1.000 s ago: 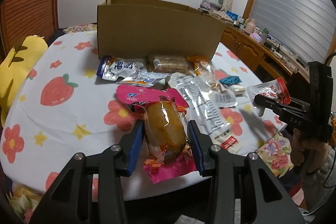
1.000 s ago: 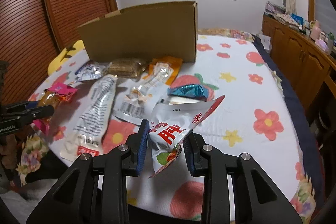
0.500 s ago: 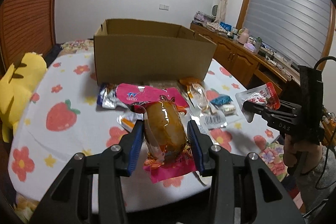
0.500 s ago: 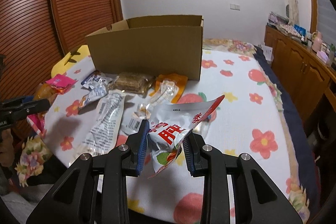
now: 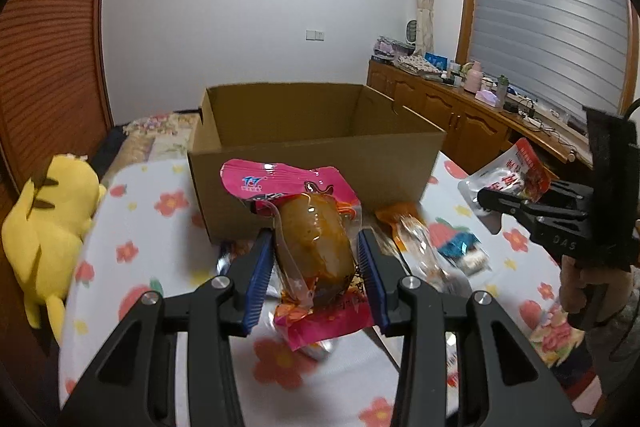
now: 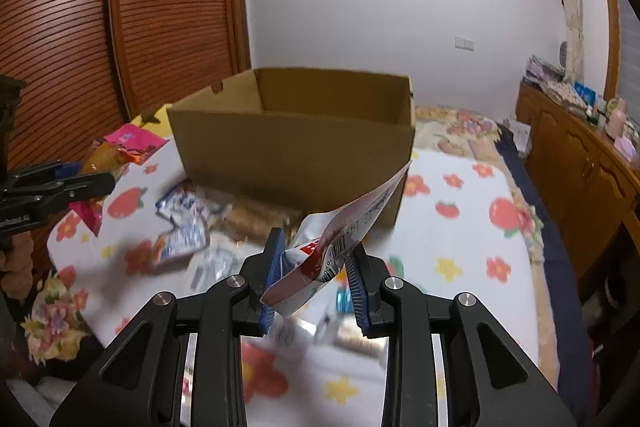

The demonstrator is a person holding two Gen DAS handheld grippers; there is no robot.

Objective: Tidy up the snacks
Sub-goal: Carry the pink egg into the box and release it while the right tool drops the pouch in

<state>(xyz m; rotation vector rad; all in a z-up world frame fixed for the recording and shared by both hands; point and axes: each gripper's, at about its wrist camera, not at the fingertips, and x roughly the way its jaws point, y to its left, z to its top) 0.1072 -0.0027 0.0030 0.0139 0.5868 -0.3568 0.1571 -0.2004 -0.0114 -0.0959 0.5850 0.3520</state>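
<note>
The step in hand is the carry to the cardboard box (image 5: pixel 320 163). The left gripper (image 5: pixel 316 267) is clamped on a pink packet with a brown snack (image 5: pixel 312 243). The right gripper (image 6: pixel 314 273) pinches a white and red pouch (image 6: pixel 340 235). The box stands open at 12 o'clock. I judge that next both packets must clear the near wall and then be released inside.

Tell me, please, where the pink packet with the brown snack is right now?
The pink packet sits centred in the left wrist view, clamped in the left tongs, raised above the floral tablecloth before the open cardboard box.
</note>
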